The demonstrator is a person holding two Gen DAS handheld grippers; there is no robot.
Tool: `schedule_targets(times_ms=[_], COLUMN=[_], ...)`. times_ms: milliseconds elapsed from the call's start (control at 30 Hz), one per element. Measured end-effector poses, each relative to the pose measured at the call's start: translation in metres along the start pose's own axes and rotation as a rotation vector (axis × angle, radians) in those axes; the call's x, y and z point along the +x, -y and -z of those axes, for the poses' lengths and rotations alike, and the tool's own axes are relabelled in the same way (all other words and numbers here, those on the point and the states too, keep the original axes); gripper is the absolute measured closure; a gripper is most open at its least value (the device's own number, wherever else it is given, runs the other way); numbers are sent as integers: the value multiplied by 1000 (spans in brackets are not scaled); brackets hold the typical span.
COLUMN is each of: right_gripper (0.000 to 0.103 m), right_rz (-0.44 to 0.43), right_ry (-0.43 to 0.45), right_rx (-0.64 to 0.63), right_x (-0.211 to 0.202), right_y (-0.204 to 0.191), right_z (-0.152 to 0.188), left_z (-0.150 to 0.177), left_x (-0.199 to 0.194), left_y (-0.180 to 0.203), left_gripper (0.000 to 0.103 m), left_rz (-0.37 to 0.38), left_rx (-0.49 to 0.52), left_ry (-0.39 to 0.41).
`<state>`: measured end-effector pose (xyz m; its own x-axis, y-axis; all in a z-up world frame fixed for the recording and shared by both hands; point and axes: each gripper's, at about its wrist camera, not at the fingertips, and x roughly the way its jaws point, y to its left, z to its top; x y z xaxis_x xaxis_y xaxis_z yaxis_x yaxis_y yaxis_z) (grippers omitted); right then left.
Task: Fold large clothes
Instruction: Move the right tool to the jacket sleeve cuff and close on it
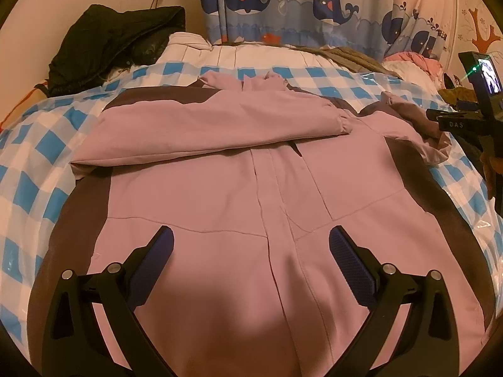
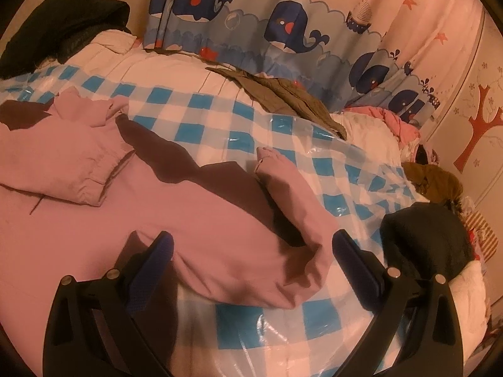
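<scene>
While the pink jacket point(image 1: 220, 188) lies flat on the bed point(image 2: 283, 144), one sleeve point(image 1: 204, 125) is folded across its chest. Both tools, left point(image 1: 251, 260) and right point(image 2: 251, 260), gape wide, empty. Best grip the loose right sleeve point(image 2: 283, 220) near its cuff and lay it flat across.

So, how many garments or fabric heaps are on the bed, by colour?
Pink-and-brown jacket: 1
Black garment: 1
Olive-brown garment: 1
Pink fabric heap: 1
Dark garment near the right edge: 1
Total: 5

Spread right tongs point(image 2: 251, 248) straddle the pink jacket's sleeve point(image 2: 283, 251).
</scene>
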<state>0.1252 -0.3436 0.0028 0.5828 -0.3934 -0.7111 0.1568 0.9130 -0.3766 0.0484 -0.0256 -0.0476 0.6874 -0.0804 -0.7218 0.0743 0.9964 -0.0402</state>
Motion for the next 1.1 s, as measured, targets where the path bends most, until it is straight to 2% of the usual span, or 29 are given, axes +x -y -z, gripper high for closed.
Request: schedule_targets(times_ms=[167,233,367,500,567,600,633,733,833,900,933,967,1000,1067,1100], right_gripper=[6,6,6,6,17,52,79,83,84,84,84,84,84,68,52], right_rz=[52,85,143,135,66,32,-6,-79,-185,-275,-292,-283,-258,-160,-135], right_ry=[-12,-47,-182,-287,-326,-343,-352,-270,-180,-105,-83,-68,-66,-46,-29], right_rx=[-58,-83,-105,-86,-12,31,86,299,580,839,938,1035,1078,1139,1152], right_x=[18,37,94,138,153,158,161,148,131,117,110,101,94,65,55], right_y=[8,13,35,55,70,78,87,128,185,228,242,256,264,276,279], right_z=[-17,-26,-40,-38,-37,-36,-36,-33,-10,27,47,74,93,134,144], left_z=[2,3,4,7,8,8,9,10,11,11,11,10,10,10,10], left_x=[3,5,10,15,17,18,19,22,23,23,23,23,23,22,20], left_y=[2,4,6,8,9,9,9,9,10,10,9,9,8,8,8], left_gripper=[8,8,8,8,8,8,8,8,8,8,8,8,8,8,8], left_rz=[0,1,-1,0,1,1,0,-2,-2,1,2,4,6,12,12], left_rx=[7,12,23,31,34,35,36,41,44,42,41,39,36,28,28], left_ry=[-6,-13,-26,-42,-51,-55,-59,-70,-75,-76,-79,-80,-81,-79,-72])
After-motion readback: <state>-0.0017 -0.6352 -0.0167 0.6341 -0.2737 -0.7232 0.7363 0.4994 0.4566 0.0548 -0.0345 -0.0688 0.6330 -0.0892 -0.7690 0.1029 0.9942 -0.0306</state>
